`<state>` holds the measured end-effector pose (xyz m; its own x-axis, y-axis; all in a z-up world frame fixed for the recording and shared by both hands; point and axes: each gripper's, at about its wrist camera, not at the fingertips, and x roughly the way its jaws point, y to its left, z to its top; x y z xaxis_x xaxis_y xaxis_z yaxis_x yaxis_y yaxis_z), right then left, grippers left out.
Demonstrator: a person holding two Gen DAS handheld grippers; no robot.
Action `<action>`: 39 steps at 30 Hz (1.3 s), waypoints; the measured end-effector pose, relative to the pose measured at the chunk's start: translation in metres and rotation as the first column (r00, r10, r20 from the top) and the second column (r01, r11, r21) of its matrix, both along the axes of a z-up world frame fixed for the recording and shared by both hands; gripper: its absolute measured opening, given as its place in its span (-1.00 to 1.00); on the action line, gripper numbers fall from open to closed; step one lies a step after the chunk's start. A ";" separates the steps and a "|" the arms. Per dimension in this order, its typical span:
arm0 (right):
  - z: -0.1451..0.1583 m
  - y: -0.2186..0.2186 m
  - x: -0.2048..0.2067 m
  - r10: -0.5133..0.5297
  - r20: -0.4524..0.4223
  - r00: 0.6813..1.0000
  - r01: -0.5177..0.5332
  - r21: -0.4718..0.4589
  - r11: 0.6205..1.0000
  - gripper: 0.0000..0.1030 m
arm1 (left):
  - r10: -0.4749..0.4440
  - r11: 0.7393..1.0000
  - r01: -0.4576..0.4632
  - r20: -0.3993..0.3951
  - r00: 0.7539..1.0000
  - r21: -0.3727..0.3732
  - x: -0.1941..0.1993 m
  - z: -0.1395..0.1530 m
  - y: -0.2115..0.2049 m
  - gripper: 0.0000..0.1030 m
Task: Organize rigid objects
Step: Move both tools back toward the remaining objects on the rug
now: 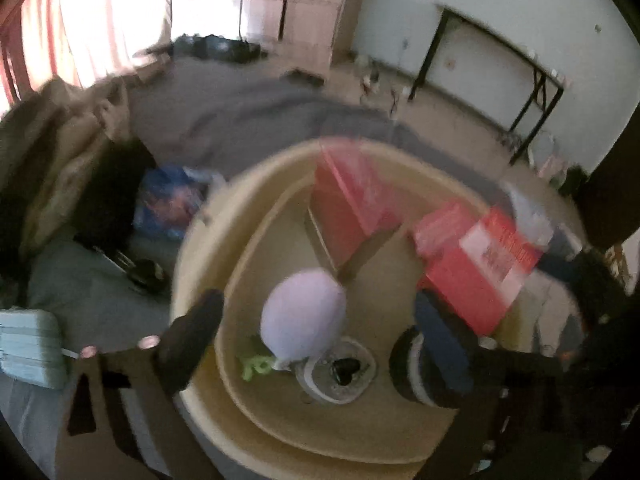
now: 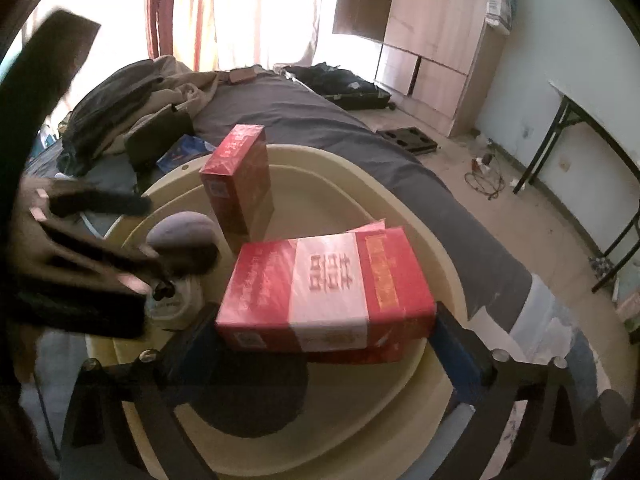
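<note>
Everything is placed against the cream basin [image 2: 400, 208] on the bed. To its left in the right wrist view, the left gripper [image 2: 120, 236] reaches over the rim with jaws spread, nothing pinched. Beneath it, in the basin's left part, lie a lavender egg-shaped object [image 1: 304, 316] and a clear round lid or dish [image 1: 340, 372] – I judge both light, the egg smooth and apt to slip, best cradled across its middle. Toward the basin's back stands an upright red box [image 2: 238, 184]. In the basin's right front lies the flat red box [image 2: 326, 292], between the widely spread fingers of the right gripper [image 2: 320, 344]; whether the pads touch it I cannot tell. It looks like light, stiff cardboard – crushable, so hold it gently across its short sides.
</note>
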<state>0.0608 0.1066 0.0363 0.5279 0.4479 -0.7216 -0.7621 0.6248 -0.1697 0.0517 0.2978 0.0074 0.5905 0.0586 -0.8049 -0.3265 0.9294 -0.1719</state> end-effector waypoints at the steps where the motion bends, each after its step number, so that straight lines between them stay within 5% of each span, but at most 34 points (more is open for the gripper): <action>1: 0.003 -0.005 -0.004 0.004 0.009 1.000 -0.004 0.008 1.000 0.97 | 0.002 1.000 -0.003 0.034 0.999 0.006 -0.006 0.011 -0.002 1.00; 9: 0.037 -0.089 -0.041 -0.056 0.055 0.997 0.048 0.134 0.990 0.99 | -0.186 0.982 0.179 0.191 0.964 0.054 -0.009 0.064 -0.066 1.00; 15: 0.037 -0.242 -0.060 -0.338 0.138 0.931 0.314 0.169 0.934 0.99 | -0.309 0.949 0.315 0.219 0.926 0.004 0.032 0.067 -0.142 1.00; 18: 0.021 -0.307 -0.049 -0.459 0.055 0.887 0.440 0.201 0.875 0.99 | -0.371 0.928 0.370 0.209 0.905 0.048 0.050 0.066 -0.186 1.00; 22: 0.006 -0.369 -0.034 -0.510 -0.058 0.858 0.504 0.282 0.816 0.99 | -0.453 0.886 0.463 0.213 0.866 0.004 0.075 0.060 -0.242 1.00; 28: -0.015 -0.411 -0.002 -0.453 -0.248 0.857 0.516 0.385 0.765 0.99 | -0.517 0.855 0.505 0.133 0.845 0.115 0.105 0.041 -0.300 1.00; 33: -0.026 -0.412 0.024 -0.431 -0.297 0.852 0.520 0.385 0.763 0.99 | -0.482 0.872 0.488 0.127 0.867 -0.024 0.132 0.023 -0.299 1.00; 39: -0.024 -0.416 0.028 -0.433 -0.309 0.847 0.529 0.406 0.745 0.91 | -0.502 0.862 0.506 0.085 0.861 -0.039 0.146 -0.004 -0.305 1.00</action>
<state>0.0889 -0.3092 0.0126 0.6443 0.4716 -0.6021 -0.3242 0.8814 0.3434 0.1981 -0.0071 0.0033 0.5808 -0.3074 -0.7538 0.1982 0.9515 -0.2353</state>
